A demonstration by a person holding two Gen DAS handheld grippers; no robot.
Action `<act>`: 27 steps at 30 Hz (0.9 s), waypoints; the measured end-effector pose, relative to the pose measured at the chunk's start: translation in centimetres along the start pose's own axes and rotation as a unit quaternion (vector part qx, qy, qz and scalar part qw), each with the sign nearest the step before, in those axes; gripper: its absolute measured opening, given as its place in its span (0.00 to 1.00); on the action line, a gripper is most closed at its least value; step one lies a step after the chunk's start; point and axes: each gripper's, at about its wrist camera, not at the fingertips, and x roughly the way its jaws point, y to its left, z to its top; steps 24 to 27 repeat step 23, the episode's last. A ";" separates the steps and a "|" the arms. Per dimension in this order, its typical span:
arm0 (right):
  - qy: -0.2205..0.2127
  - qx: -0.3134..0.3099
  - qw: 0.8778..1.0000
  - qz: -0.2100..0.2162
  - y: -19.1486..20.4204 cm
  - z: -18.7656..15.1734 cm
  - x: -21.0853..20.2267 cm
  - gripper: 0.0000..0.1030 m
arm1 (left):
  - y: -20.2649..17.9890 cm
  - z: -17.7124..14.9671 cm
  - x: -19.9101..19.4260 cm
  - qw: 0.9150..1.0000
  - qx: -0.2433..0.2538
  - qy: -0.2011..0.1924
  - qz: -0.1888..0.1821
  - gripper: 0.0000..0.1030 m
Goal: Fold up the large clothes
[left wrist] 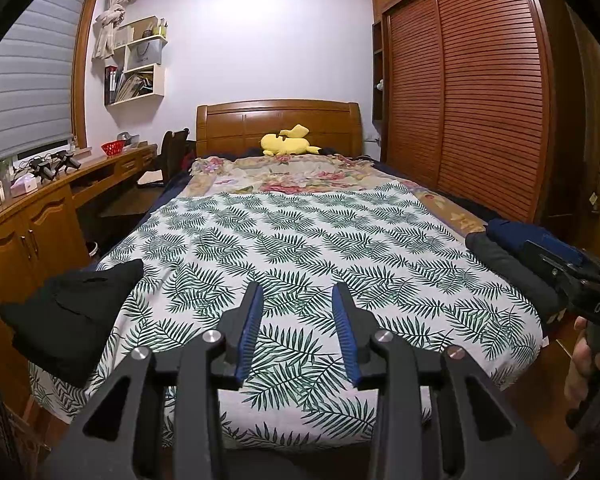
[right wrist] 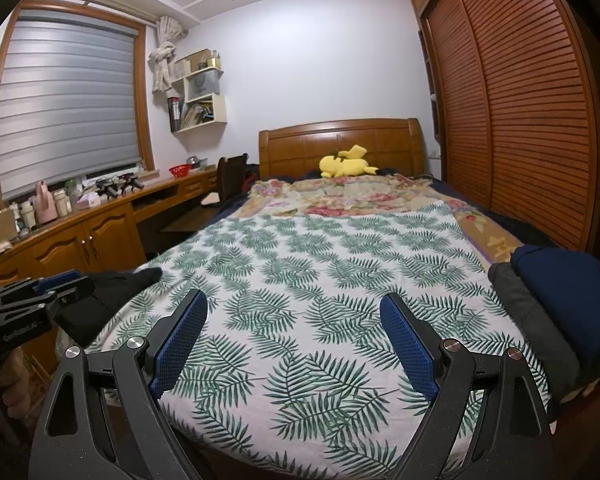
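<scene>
A black garment (left wrist: 68, 316) lies bunched at the bed's near left corner; it also shows in the right wrist view (right wrist: 108, 300). Folded clothes, a grey piece (left wrist: 512, 272) under a navy one (left wrist: 528, 236), are stacked at the bed's right edge, and show in the right wrist view too (right wrist: 540, 320). My left gripper (left wrist: 298, 296) is open and empty above the foot of the leaf-print sheet (left wrist: 300, 240). My right gripper (right wrist: 294, 304) is open wider, also empty, over the same sheet (right wrist: 320, 264).
A wooden desk and cabinets (left wrist: 40, 216) run along the left wall with a chair (left wrist: 172, 152). A slatted wardrobe (left wrist: 480, 100) stands on the right. A yellow plush (left wrist: 288, 142) lies by the headboard on a floral blanket (left wrist: 284, 176).
</scene>
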 end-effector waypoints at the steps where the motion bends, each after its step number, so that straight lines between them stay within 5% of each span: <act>1: 0.000 0.000 1.000 0.000 0.0 0.0 0.0 0.87 | 0.0 0.0 0.0 1.000 0.000 0.000 0.000 0.34; 27: -0.002 0.000 1.000 0.000 0.2 0.0 0.0 0.87 | 0.1 0.1 -0.2 1.000 -0.001 0.001 -0.001 0.35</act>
